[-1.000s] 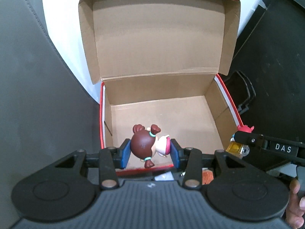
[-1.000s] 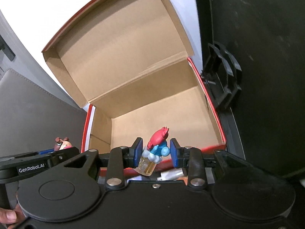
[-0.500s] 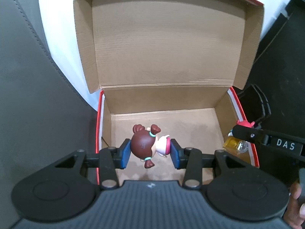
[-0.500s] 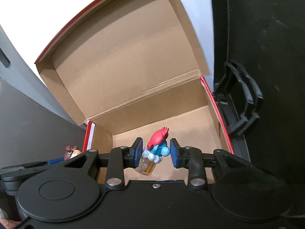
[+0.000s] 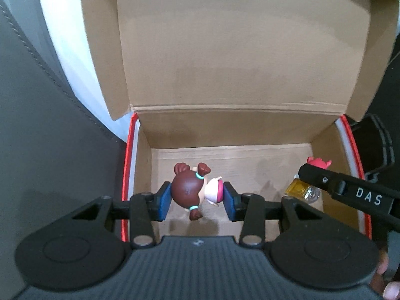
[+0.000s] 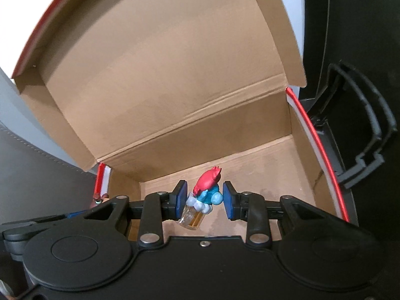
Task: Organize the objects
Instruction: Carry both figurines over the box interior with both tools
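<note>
The left wrist view shows the left tongs (image 5: 197, 201) clenched on a girl figurine (image 5: 192, 190), and off to the right the other tool's black arm, marked DAS, crossing in front of a small amber bottle (image 5: 298, 190). Only a fingertip of the person's hand (image 5: 390, 286) shows at the lower right corner. The right wrist view shows what that arm hides: the right tongs (image 6: 205, 201) grasping the same bottle (image 6: 193, 215) by its blue and red figure cap (image 6: 207, 187), the glass body hanging tilted below the blue pads (image 6: 181, 198). It also shows a black slotted bracket (image 6: 360, 135) outside the box's right wall.

Both toys hang inside the open cardboard box (image 5: 140, 170), above its bare floor, the lid (image 5: 237, 50) standing up behind them. The figurine sits squarely between the left pads, lying sideways.

The figurine has a large brown head with pigtails tied by teal bands and a pink and white outfit. The bottle is clear, holding yellow liquid.
</note>
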`<act>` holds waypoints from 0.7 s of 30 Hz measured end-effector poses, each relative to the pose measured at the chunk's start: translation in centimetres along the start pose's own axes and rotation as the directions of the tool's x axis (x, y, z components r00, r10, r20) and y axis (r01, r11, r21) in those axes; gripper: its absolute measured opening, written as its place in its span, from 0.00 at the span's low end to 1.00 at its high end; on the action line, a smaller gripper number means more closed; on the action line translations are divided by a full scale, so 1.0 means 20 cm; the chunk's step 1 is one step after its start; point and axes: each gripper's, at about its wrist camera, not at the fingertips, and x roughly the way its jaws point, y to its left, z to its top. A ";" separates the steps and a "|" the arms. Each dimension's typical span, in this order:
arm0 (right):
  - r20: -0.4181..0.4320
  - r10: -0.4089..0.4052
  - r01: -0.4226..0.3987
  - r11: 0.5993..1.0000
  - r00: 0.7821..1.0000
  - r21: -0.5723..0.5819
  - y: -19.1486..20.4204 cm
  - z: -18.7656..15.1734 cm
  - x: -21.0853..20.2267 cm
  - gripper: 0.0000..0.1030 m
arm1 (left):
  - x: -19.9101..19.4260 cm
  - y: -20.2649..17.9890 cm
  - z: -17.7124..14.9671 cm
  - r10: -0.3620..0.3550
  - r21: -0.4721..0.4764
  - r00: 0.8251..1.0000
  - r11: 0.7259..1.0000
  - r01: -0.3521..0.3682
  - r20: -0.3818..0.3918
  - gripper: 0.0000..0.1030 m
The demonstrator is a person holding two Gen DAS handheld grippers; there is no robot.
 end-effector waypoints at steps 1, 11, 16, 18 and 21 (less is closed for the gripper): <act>-0.005 -0.004 0.004 1.000 1.000 0.003 -0.01 0.00 0.02 0.30 | 0.02 0.00 0.01 0.005 0.000 1.000 1.000 -0.005 -0.006 0.41; -0.051 -0.032 0.032 0.999 0.998 -0.005 -0.02 0.01 0.23 0.30 | 0.25 0.02 0.04 0.055 0.009 0.996 0.998 -0.054 -0.064 0.41; -0.082 -0.074 0.074 0.997 0.994 -0.001 -0.06 0.01 0.30 0.30 | 0.35 0.02 0.06 0.092 0.048 0.991 0.995 -0.088 -0.096 0.41; -0.098 -0.074 0.075 0.997 0.992 0.010 -0.08 0.02 0.33 0.30 | 0.39 0.02 0.06 0.100 0.054 0.989 0.994 -0.095 -0.112 0.41; -0.107 -0.083 0.085 0.996 0.991 0.011 -0.09 0.02 0.37 0.30 | 0.46 -0.01 0.06 0.112 0.075 0.984 0.992 -0.103 -0.136 0.41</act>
